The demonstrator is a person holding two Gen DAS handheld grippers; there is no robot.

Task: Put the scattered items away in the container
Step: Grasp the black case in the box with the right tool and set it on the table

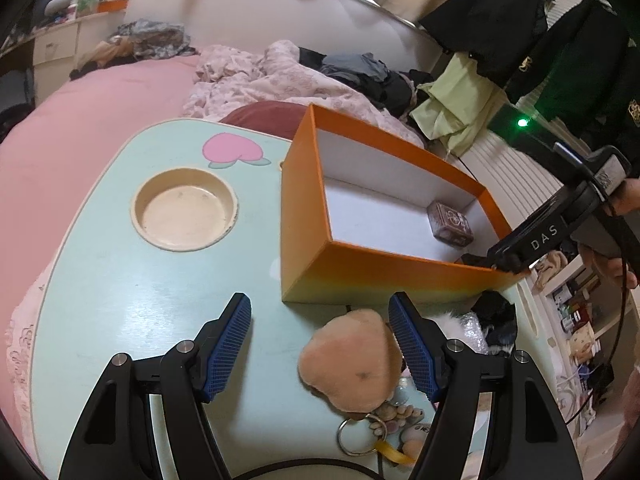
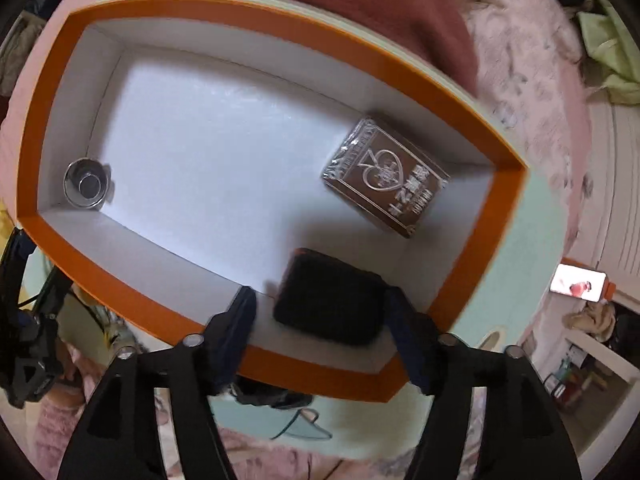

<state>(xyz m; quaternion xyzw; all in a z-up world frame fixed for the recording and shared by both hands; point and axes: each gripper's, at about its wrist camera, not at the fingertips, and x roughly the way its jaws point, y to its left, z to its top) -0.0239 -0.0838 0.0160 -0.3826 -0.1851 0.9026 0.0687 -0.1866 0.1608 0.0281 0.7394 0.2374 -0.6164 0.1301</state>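
Observation:
An orange box (image 1: 304,216) with a white inside stands on a pale green table (image 1: 120,280). A brown card pack (image 1: 450,224) lies in it. My left gripper (image 1: 320,344) is open above the table, with a tan plush keychain (image 1: 352,364) against its right finger. In the right wrist view my right gripper (image 2: 322,316) is open over the box (image 2: 48,128), a black pouch (image 2: 332,296) between its fingers; I cannot tell if it rests on the floor. The card pack (image 2: 386,178) and a small metal cup (image 2: 86,184) lie inside.
A round recess (image 1: 184,208) is set in the table's left part. White fluffy and black items (image 1: 476,320) lie by the box's near corner. A pink bed (image 1: 100,100) with heaped clothes (image 1: 360,72) surrounds the table. A lit phone (image 2: 578,286) lies at the right.

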